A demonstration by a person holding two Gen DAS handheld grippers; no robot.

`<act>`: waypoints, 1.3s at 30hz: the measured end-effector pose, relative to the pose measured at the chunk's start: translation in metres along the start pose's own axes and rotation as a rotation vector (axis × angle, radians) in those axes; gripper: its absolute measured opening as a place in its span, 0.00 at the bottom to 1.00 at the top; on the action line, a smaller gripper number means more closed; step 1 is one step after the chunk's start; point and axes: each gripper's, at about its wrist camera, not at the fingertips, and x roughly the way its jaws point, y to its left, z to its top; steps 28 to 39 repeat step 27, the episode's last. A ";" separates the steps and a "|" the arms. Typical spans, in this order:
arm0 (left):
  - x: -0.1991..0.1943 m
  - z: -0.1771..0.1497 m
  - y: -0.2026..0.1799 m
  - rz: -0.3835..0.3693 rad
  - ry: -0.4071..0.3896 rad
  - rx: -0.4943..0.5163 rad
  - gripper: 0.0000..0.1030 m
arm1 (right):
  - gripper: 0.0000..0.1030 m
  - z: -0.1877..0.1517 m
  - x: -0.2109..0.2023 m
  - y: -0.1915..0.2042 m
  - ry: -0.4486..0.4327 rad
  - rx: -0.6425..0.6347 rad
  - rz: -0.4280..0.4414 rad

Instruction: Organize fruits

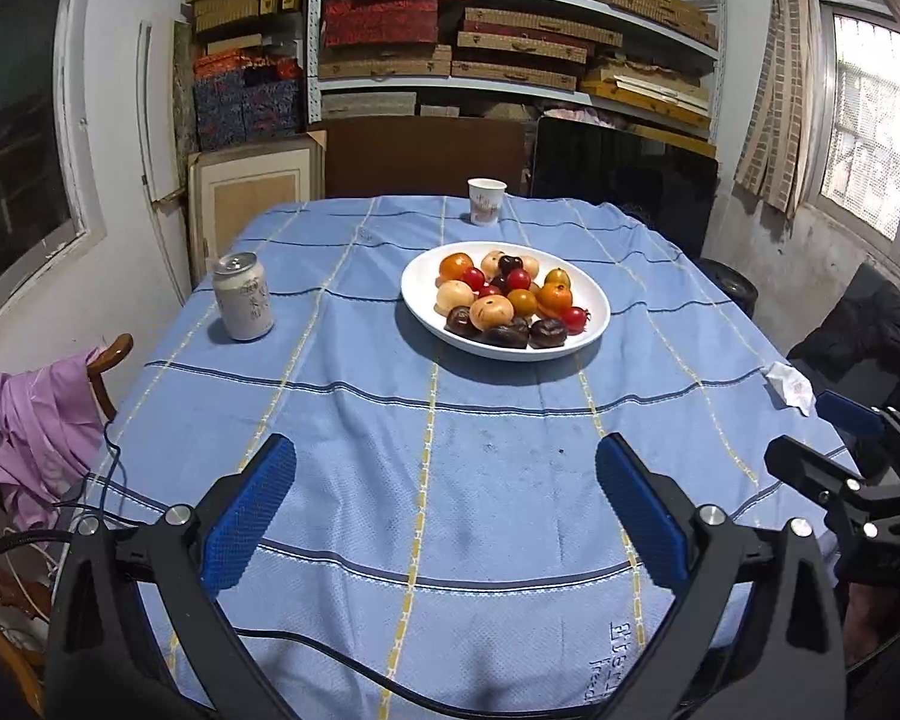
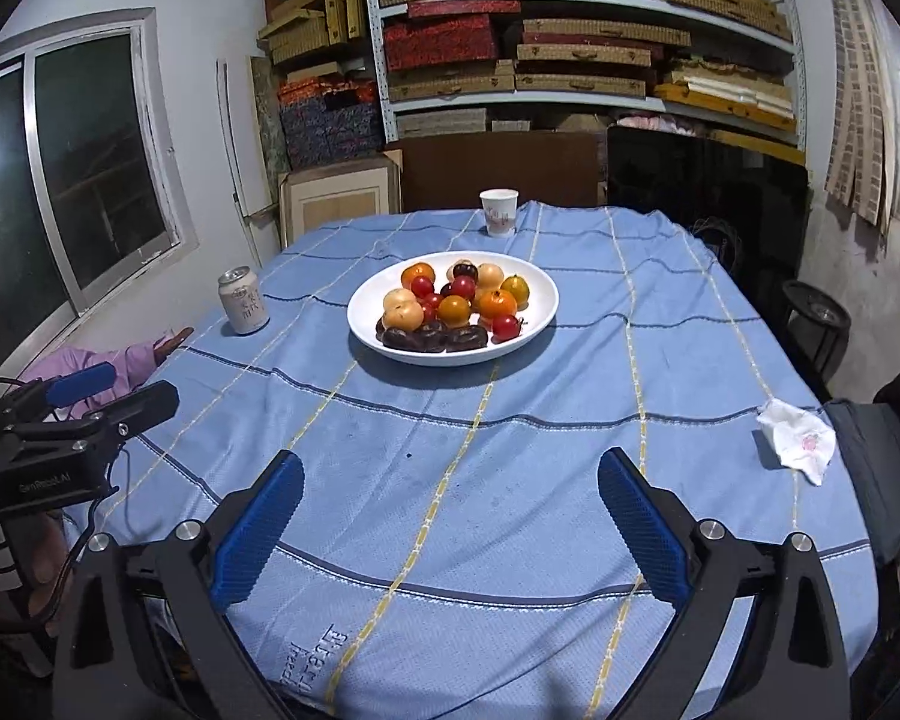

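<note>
Holding mixed fruits — white plate, cup beyond.

White plate of fruits beyond gaping, seemingly empty right gripper.

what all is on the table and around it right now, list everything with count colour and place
plate: one, white, table centre
fruits: a pile, orange, red, tan, dark brown, all on the plate
can: one, white, upright, left of the plate
paper cup: one, white, far table edge
tissue: one, white, crumpled, right table edge
tablecloth: one, blue with stripes, over the table
boxes: many, tan, red, blue, on back shelves
left gripper: one, black with blue pads, open, empty
right gripper: one, same, open, empty
</note>
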 end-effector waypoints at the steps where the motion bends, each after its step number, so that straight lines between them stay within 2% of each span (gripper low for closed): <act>1: -0.001 0.001 0.000 0.005 0.000 0.002 0.95 | 0.96 0.000 -0.001 0.001 -0.003 -0.008 -0.007; 8: -0.006 0.006 0.002 0.009 -0.016 -0.010 0.95 | 0.96 0.001 -0.003 0.006 -0.010 -0.025 -0.018; 15: 0.000 0.005 -0.005 0.054 -0.020 0.027 0.95 | 0.96 -0.001 0.001 0.007 0.001 -0.020 -0.013; 24: 0.005 0.005 -0.003 0.053 0.008 0.023 0.95 | 0.96 -0.003 0.004 0.005 0.000 -0.019 -0.009; 39: 0.006 0.004 -0.003 0.068 0.005 0.028 0.95 | 0.96 -0.004 0.004 0.006 0.000 -0.016 -0.008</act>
